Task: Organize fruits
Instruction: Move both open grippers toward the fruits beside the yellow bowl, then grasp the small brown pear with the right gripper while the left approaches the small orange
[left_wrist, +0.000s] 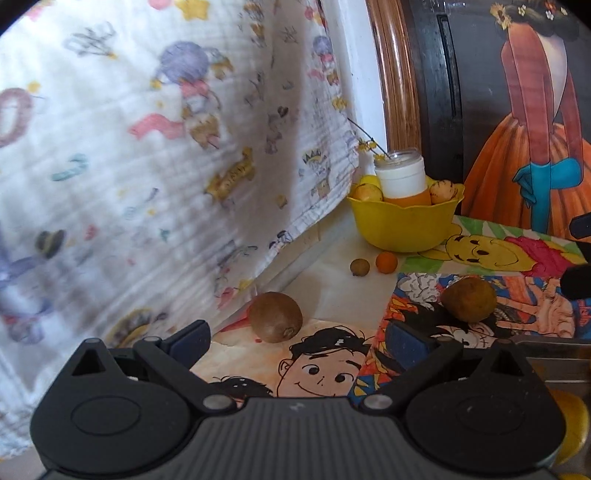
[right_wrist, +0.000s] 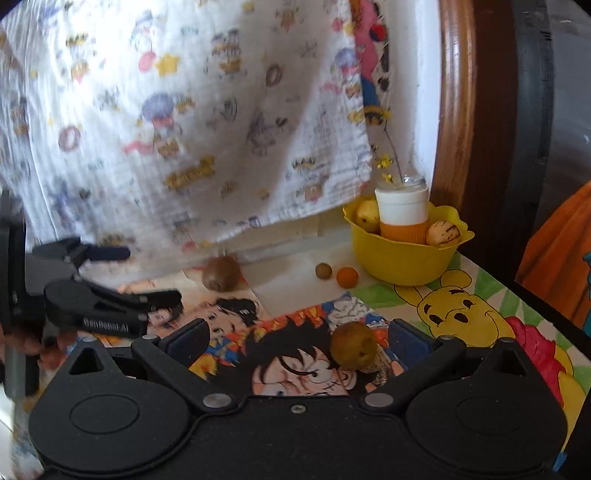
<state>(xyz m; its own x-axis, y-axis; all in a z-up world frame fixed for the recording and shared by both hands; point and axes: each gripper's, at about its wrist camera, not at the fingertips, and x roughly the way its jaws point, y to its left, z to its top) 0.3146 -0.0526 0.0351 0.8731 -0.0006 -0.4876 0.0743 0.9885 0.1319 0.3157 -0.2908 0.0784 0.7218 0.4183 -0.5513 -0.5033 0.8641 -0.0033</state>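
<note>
while four fruits lie loose on the table (right_wrist: 303, 291), i read the step in hand as the gathering pass, with the yellow bowl (right_wrist: 402, 262) at the back as the likely home; it already carries a couple of yellowish fruits beside a white-and-orange jar (right_wrist: 402, 214). my right hand-held gripper (right_wrist: 299, 341) is released, jaws spread wide, and the brown pear-like fruit (right_wrist: 353, 344) sits between them, nearer the right finger, on the cartoon print. i judge that one to be the next pick: ease forward until it is centred, then close gently, since a round fruit may roll off the pads. my left hand-held gripper (left_wrist: 295, 341) is also released and empty, aimed at the kiwi (left_wrist: 275, 316), which rests just ahead of its left finger near the hanging cloth (left_wrist: 147, 147). the small brownish fruit (left_wrist: 359, 267) and the small orange fruit (left_wrist: 386, 262) lie side by side, just in front of the bowl. the bowl looks crowded around the jar, so any drop there needs care.
</note>
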